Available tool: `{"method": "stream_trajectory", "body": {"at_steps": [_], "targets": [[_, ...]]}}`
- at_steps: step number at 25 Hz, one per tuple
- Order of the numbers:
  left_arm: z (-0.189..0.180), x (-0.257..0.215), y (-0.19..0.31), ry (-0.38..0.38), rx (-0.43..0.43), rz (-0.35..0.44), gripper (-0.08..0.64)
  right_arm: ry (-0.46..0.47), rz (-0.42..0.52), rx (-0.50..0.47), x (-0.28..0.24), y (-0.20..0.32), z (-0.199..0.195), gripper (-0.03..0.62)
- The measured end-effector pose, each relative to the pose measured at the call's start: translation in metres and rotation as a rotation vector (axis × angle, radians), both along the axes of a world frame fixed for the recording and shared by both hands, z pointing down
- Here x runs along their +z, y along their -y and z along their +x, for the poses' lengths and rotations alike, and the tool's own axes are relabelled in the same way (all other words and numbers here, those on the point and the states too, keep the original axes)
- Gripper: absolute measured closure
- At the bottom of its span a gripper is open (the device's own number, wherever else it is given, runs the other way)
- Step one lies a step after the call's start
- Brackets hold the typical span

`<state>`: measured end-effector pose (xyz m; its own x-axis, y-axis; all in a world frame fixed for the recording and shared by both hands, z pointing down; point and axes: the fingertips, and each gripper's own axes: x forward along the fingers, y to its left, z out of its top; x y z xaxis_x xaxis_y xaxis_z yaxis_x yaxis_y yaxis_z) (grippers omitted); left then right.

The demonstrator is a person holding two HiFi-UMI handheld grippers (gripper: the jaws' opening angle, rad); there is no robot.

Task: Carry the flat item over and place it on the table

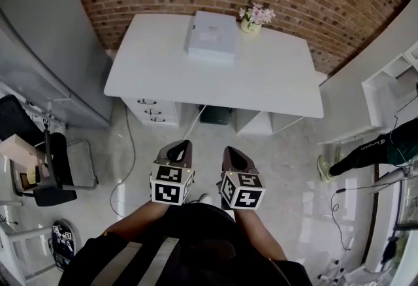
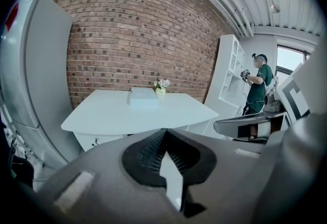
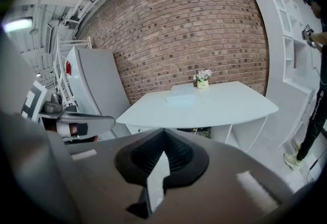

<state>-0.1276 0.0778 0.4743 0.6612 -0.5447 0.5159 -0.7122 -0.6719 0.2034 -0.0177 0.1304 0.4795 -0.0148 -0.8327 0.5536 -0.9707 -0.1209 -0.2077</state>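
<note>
A flat white box lies at the back of the white table, beside a small flower pot. The same box shows in the left gripper view, and the box shows in the right gripper view, far ahead on the table. My left gripper and right gripper are side by side close to my body, well short of the table's front edge. Each is shut with nothing between the jaws, as the left gripper and right gripper show close up.
A brick wall stands behind the table. Drawers sit under its left end. A grey cabinet and a black chair are on the left. White shelving and a person are on the right.
</note>
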Motion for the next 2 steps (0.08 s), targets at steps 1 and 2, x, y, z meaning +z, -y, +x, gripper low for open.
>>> {"method": "stream_trajectory", "body": {"at_steps": [1,2], "targets": [[-0.0004,0.0002,-0.0001,0.000,0.001,0.001,0.558,0.001,-0.001,0.002,0.0006,-0.0002,0.0000,0.592],[-0.0009,0.0005,-0.0002,-0.001,0.003,0.002,0.558,0.003,-0.002,0.003,0.0013,-0.0005,-0.0001,0.592]]}}
